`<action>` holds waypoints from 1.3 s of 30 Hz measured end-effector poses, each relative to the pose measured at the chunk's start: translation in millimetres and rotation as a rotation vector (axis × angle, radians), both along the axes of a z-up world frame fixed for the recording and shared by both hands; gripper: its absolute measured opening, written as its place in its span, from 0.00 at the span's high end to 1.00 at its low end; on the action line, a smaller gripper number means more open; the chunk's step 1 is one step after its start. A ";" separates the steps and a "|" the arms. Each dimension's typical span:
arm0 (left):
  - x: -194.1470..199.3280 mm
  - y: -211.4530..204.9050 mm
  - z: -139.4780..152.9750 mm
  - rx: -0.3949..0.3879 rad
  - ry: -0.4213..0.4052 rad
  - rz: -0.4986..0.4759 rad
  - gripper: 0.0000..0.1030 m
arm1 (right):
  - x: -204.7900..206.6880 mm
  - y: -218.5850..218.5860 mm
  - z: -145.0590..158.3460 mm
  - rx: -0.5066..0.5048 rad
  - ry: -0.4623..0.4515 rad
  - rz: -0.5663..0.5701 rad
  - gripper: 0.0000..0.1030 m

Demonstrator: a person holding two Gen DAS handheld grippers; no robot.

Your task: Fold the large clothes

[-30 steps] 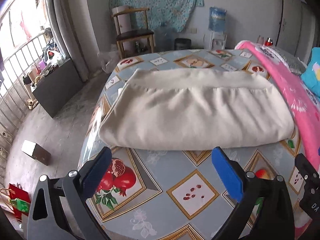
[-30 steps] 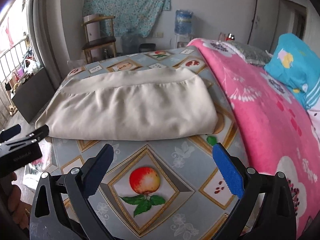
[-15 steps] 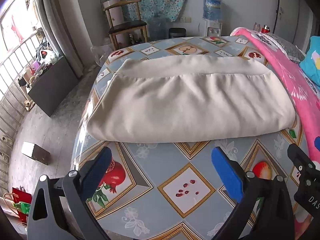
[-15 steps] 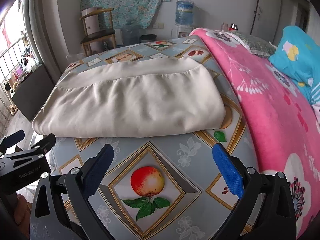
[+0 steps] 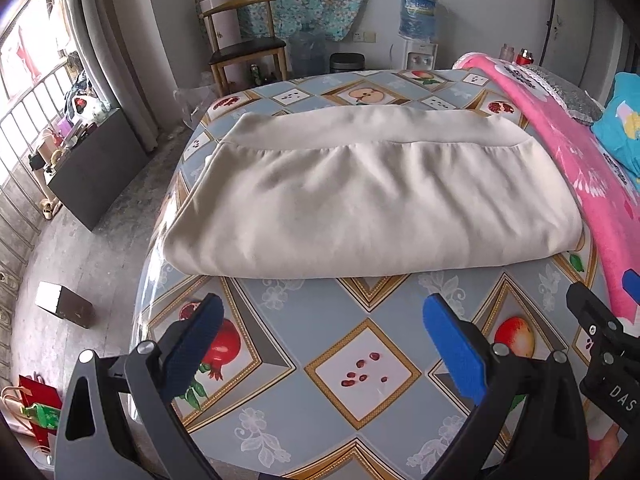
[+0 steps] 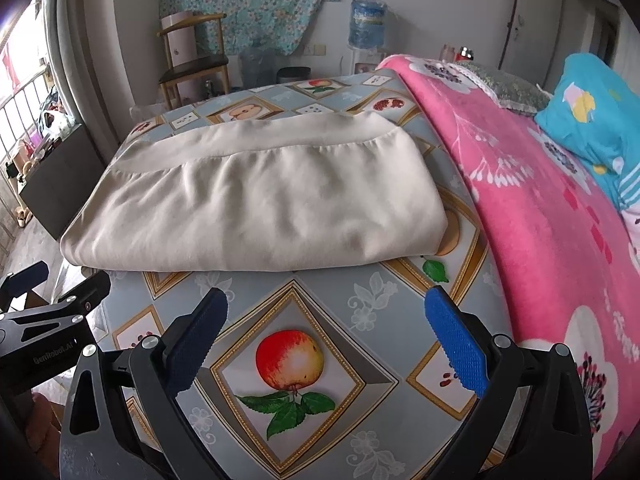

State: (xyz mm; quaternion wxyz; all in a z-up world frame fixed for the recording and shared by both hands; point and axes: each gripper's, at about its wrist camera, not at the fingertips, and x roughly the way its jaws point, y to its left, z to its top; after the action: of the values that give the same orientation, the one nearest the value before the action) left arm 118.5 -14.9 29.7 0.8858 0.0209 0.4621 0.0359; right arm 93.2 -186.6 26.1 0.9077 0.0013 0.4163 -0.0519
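Note:
A cream garment point(image 5: 368, 196) point(image 6: 256, 196) lies folded into a wide flat rectangle on the fruit-patterned tablecloth point(image 5: 360, 368) point(image 6: 288, 312), its banded hem along the far side. My left gripper point(image 5: 320, 340) hovers open just short of the garment's near edge, nothing between its blue pads. My right gripper point(image 6: 324, 336) is open too, above an apple print, a little in front of the garment's near right part. Each gripper shows at the edge of the other's view: the right gripper point(image 5: 608, 336), the left gripper point(image 6: 44, 308).
A pink floral blanket point(image 6: 540, 208) and blue pillow point(image 6: 600, 120) lie right of the cloth. A wooden chair point(image 5: 244, 48), water dispenser point(image 5: 418, 28) and bin stand beyond the far edge. The floor drops off at left, with a dark cabinet point(image 5: 96, 168) and a small box point(image 5: 64, 304).
Both grippers have drawn closer to the garment's near edge and lower over the cloth, so the garment fills more of each view. Both stay open and the garment has not moved.

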 end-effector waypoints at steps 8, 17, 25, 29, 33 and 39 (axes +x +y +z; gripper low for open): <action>-1.8 -1.6 2.2 -0.015 -0.005 -0.004 0.05 | -0.4 -0.4 0.8 -0.002 0.000 -0.007 0.07; -3.2 -1.0 3.1 -0.023 -0.006 -0.004 0.05 | -0.3 -2.4 1.8 -0.002 0.002 -0.024 0.07; -2.8 -0.6 3.0 -0.025 -0.005 -0.003 0.05 | -0.1 -1.1 1.3 -0.005 0.003 -0.021 0.07; -2.8 0.5 2.6 -0.025 -0.004 0.001 0.05 | -0.4 -1.1 1.7 -0.007 0.000 -0.020 0.07; -2.9 1.1 2.2 -0.026 -0.002 0.002 0.05 | 1.4 -1.2 0.7 -0.004 0.005 -0.020 0.07; -2.7 1.4 1.9 -0.026 -0.001 0.002 0.05 | 1.8 -0.6 0.5 -0.003 0.006 -0.021 0.07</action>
State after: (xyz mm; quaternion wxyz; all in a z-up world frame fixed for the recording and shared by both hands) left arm 115.8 -13.5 31.6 0.8863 0.0090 0.4621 0.0311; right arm 94.9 -187.2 26.5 0.9058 0.0038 0.4191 -0.0619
